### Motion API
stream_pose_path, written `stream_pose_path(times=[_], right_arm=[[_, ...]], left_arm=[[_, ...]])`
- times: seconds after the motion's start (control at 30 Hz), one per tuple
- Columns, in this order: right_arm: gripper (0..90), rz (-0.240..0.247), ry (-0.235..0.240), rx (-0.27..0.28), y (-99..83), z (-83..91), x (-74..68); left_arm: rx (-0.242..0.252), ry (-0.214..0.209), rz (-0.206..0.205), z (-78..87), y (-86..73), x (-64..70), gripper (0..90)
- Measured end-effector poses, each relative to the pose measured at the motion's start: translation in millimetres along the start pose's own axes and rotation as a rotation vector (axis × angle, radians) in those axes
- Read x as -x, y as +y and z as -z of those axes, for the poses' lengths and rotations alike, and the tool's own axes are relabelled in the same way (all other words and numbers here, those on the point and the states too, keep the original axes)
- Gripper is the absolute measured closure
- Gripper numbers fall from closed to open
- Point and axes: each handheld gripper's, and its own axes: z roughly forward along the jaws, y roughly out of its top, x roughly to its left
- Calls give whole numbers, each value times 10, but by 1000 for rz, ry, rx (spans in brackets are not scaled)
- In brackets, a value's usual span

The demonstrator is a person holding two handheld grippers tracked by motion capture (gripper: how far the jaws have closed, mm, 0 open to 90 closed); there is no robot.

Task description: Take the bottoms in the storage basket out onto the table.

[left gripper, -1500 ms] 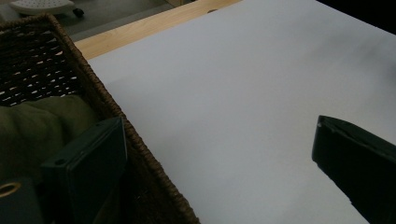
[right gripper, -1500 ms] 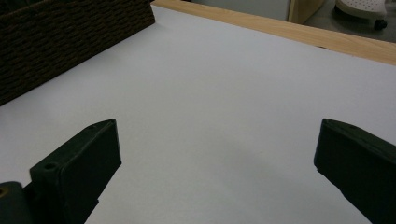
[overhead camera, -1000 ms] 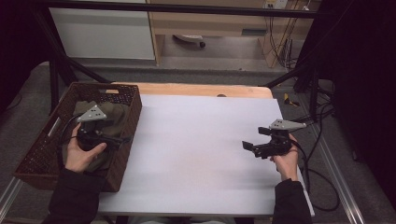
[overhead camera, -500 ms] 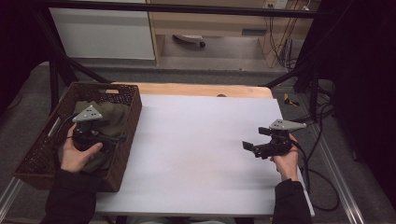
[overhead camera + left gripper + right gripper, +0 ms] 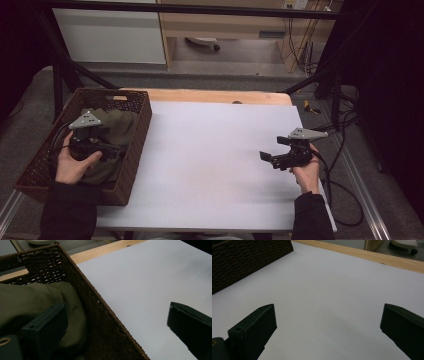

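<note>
Left gripper view is showing the left tool (image 5: pixel 110 325) spread wide, straddling the basket (image 5: pixel 100 315) wall, one jaw on the green cloth (image 5: pixel 30 300). Closing now risks pinching wicker and dragging the basket at the desk's (image 5: pixel 215 150) nine o'clock. Right tool (image 5: pixel 280 155), also released, is hovering at three o'clock.

Basket (image 5: pixel 135 125) at worktop (image 5: pixel 210 150) left edge, cloth (image 5: pixel 117 127) in it, apparently bunched; left gripper (image 5: pixel 111 151) over cloth; right gripper (image 5: pixel 272 157) near right edge.
</note>
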Motion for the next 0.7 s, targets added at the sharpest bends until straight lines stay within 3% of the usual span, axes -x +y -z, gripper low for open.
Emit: stream_pose_path(times=[0.7], right_arm=[[12, -2, 0, 7, 3, 17, 5]], left_arm=[[-44, 55, 2, 239, 15, -85, 31]])
